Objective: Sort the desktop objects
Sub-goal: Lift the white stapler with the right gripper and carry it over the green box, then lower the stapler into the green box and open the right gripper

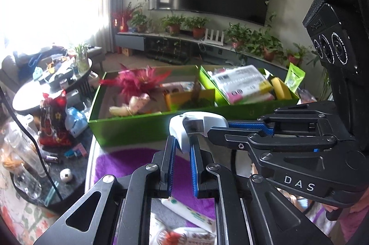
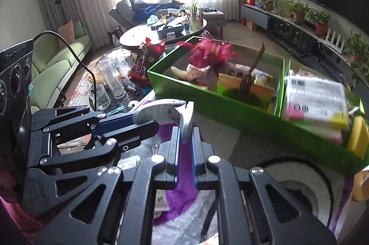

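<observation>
Both grippers are shut on one white folding gadget [image 1: 196, 125], held in the air in front of a green box [image 1: 147, 125]. My left gripper [image 1: 182, 143] grips its lower white end. My right gripper [image 1: 219, 127] reaches in from the right and grips its other end. In the right wrist view the same gadget [image 2: 182, 116] sits between my right gripper's fingers [image 2: 185, 141], with the left gripper [image 2: 147, 122] clamped on it from the left. The green box [image 2: 221, 109] holds a red feather decoration [image 2: 211, 52], a pale toy and packets.
A second green compartment [image 1: 253, 83] at the right holds a wrapped pack and yellow sponges. A purple and white mat [image 1: 129, 164] lies below with packets on it. A glass table [image 1: 57, 152] at the left carries jars, a red bag and small toys.
</observation>
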A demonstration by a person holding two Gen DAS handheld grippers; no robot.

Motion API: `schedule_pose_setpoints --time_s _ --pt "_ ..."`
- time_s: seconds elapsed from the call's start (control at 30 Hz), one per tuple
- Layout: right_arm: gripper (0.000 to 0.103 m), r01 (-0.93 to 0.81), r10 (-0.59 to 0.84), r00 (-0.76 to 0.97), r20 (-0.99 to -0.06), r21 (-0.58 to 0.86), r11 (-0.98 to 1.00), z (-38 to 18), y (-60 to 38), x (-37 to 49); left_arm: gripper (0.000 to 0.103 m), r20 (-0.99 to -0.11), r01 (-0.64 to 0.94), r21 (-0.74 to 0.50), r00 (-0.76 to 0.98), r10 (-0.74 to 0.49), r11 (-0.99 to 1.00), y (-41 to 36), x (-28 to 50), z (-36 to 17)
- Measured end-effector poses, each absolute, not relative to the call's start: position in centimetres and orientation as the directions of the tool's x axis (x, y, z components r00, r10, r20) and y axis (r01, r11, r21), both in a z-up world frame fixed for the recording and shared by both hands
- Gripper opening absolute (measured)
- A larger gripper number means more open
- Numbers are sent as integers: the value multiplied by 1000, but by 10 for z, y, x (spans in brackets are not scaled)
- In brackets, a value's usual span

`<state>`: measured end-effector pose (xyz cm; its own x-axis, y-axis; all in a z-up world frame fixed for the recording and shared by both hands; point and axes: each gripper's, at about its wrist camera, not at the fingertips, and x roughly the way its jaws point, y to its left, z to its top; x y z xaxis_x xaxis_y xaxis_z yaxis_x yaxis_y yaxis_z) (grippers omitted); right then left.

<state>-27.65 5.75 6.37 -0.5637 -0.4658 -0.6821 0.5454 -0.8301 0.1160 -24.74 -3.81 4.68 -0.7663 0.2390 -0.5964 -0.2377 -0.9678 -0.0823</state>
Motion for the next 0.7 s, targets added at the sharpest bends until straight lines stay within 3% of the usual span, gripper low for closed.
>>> schedule_pose_setpoints --time_s 0.7 --pt "9 565 -467 -571 -676 90 -820 70 29 -349 11 -582 -209 -61 -787 205 -976 -63 -319 47"
